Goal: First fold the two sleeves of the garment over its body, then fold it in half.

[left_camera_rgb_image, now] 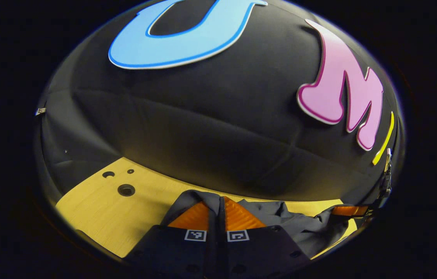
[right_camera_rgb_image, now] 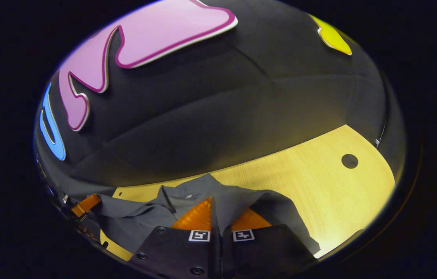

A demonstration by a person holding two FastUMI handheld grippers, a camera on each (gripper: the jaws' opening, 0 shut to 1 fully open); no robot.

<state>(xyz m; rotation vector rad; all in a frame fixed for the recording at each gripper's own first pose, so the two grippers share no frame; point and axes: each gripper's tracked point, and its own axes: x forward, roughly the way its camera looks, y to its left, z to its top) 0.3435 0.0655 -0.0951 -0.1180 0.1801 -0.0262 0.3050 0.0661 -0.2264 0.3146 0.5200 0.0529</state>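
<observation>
A black cloth wall [left_camera_rgb_image: 210,116] rises ahead of both tongs, creased with soft seams and folds. Below it lies a pale wooden table [right_camera_rgb_image: 319,186] with fine grain, lit brightly. Round holes [left_camera_rgb_image: 126,190] pierce the tabletop left of the left tongs; another hole [right_camera_rgb_image: 349,161] sits right of the right tongs.

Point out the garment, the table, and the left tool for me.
garment [right_camera_rgb_image: 137,217]: right gripper view, grey cloth left of the fingers.
table [right_camera_rgb_image: 311,182]: right gripper view, bare wood right of the garment.
left tool [left_camera_rgb_image: 221,215]: left gripper view, between its fingertips, pinching cloth.
</observation>
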